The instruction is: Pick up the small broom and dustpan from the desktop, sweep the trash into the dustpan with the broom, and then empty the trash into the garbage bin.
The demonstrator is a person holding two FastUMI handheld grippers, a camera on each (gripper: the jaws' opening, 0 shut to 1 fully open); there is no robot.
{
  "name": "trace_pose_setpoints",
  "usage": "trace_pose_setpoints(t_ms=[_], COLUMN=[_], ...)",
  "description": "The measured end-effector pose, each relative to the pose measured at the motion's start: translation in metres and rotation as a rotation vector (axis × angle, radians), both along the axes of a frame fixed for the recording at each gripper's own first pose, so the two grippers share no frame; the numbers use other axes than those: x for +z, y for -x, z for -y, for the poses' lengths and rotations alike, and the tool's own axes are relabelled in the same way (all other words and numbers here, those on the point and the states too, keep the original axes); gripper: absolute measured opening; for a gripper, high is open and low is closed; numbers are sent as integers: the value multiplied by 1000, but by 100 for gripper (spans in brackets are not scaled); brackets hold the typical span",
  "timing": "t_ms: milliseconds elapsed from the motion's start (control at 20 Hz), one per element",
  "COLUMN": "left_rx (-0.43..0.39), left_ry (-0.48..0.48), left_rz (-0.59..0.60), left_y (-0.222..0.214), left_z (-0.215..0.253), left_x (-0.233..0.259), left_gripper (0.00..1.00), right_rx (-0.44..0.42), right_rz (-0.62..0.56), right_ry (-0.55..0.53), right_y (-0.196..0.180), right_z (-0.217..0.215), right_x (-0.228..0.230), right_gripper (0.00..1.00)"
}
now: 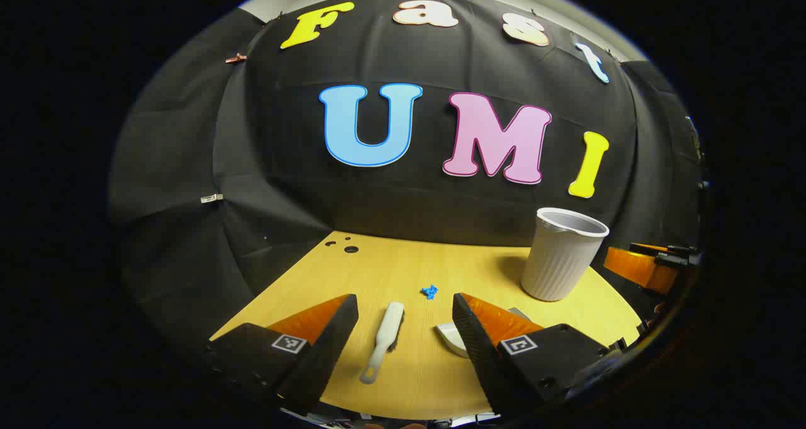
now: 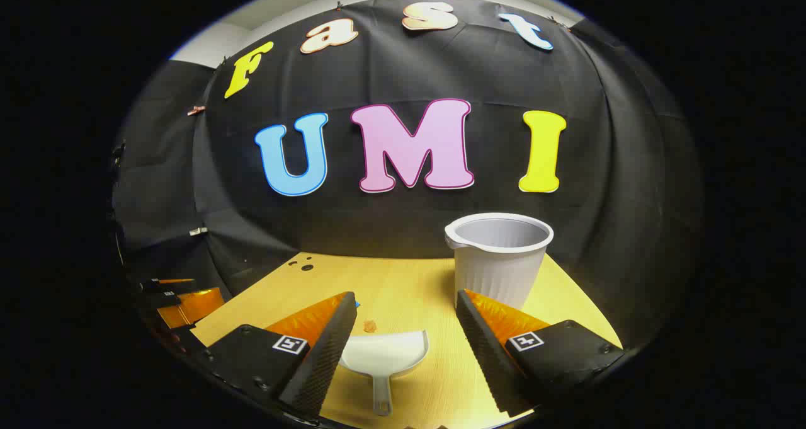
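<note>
From the left gripper view, the dustpan is half hidden behind one finger of the left gripper, whose fingers stand wide apart around the slim white broom, handle end nearest. The right gripper also gapes, smooth white dustpan between its fingers, handle nearest, ribbed bin beyond.

The surface looks like pale wood laminate, smooth with a faint grain and a soft sheen. The broom and dustpan look like smooth white plastic, slightly glossy. The bin is matt grey-white plastic with fine vertical ribs. The wall is matt black cloth, creased. The trash looks like crumpled blue scrap.
</note>
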State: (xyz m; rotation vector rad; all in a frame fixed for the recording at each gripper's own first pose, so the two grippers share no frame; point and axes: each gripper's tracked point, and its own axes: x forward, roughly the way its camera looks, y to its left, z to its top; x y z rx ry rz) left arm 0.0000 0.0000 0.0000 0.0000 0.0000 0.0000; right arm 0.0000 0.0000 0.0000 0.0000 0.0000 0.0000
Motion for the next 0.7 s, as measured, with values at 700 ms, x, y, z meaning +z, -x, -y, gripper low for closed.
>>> trace_pose_setpoints(t_ms=[700], left_rx=[88], left_ry=[90], left_rz=[-68], left_y=[-44], left_z=[-32], left_x=[-23], left_gripper=[96], right_rx=[150], right_rz=[-68], right_ry=[26], right_y=[-60], right_z=[-16], right_x=[-26], right_gripper=[99])
